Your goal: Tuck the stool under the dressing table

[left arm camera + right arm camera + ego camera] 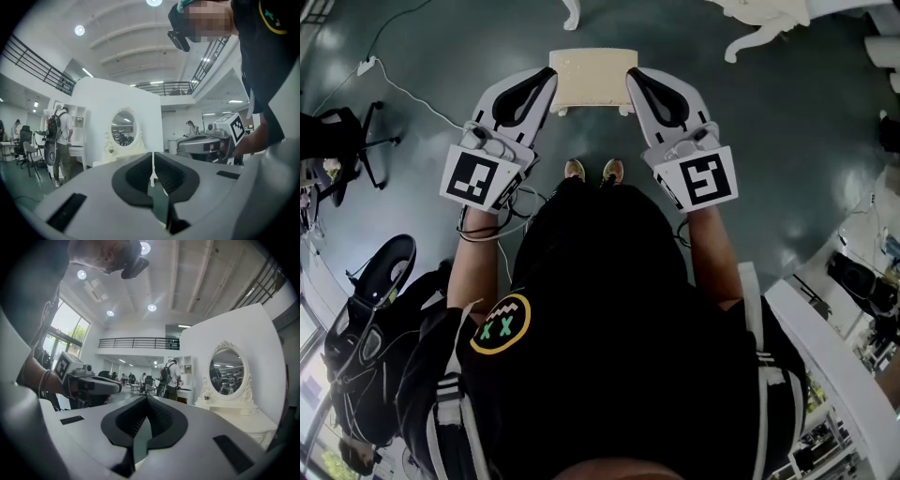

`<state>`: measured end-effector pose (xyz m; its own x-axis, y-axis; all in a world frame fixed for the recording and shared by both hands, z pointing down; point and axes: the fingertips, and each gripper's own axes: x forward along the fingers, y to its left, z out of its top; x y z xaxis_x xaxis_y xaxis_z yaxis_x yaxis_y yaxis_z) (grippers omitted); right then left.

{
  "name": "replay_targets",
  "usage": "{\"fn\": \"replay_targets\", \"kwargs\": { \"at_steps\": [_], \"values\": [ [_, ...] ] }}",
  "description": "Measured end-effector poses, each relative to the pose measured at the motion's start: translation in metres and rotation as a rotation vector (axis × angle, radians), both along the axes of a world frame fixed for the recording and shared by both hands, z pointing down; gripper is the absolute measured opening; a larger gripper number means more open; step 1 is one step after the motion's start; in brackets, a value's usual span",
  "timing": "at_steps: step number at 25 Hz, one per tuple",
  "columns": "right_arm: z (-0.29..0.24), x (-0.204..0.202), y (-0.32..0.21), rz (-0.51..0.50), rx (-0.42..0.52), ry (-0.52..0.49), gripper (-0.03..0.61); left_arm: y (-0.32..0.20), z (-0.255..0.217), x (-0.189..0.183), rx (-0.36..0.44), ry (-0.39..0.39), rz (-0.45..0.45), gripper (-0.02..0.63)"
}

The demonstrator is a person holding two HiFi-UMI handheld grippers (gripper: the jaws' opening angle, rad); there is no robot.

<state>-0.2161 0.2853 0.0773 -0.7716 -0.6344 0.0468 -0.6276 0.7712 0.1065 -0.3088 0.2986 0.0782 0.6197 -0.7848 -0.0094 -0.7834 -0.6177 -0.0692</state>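
A cream stool (592, 80) stands on the dark floor just ahead of my shoes. In the head view my left gripper (550, 79) and right gripper (633, 79) overlap its left and right edges; whether they touch it I cannot tell. Both are held level with jaws shut and nothing between them. The white dressing table shows only its carved legs (757, 33) at the top of the head view. Its oval mirror (123, 129) sits beyond the left gripper (153, 157) in that gripper's view, and the mirror (227, 371) appears right of my right gripper (146, 401) in its own view.
A black office chair (347, 141) and a white cable (408, 94) lie at the left. Another black chair (370, 309) is beside me at lower left, and a white desk (825, 356) at lower right. A person with a backpack (57, 140) stands near the dressing table.
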Motion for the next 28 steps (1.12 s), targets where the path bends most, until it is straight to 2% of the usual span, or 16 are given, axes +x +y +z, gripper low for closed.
{"fn": "replay_targets", "kwargs": {
  "at_steps": [5, 7, 13, 19, 22, 24, 28],
  "values": [
    [0.008, 0.001, -0.004, 0.011, -0.016, 0.003, 0.023, -0.002, 0.008, -0.004, -0.021, -0.017, -0.010, 0.032],
    [0.011, -0.001, -0.004, 0.005, -0.018, 0.016, 0.050, -0.003, 0.009, -0.007, -0.021, -0.014, -0.011, 0.045],
    [0.008, -0.003, -0.005, 0.006, -0.030, 0.004, 0.110, -0.004, 0.012, -0.008, -0.018, -0.043, 0.000, 0.154],
    [0.005, 0.002, -0.005, 0.004, -0.043, -0.013, 0.207, -0.003, 0.012, -0.005, -0.015, -0.049, 0.005, 0.234],
    [0.001, 0.038, 0.012, -0.001, -0.025, 0.002, 0.271, 0.012, 0.005, 0.030, -0.013, -0.044, 0.004, 0.311],
    [-0.002, 0.042, 0.016, -0.009, -0.026, -0.009, 0.327, 0.015, 0.000, 0.039, -0.026, -0.020, -0.005, 0.349],
    [0.005, 0.000, -0.004, -0.013, -0.043, -0.031, 0.529, -0.001, 0.010, 0.000, -0.003, -0.050, 0.001, 0.436]
  ]
}}
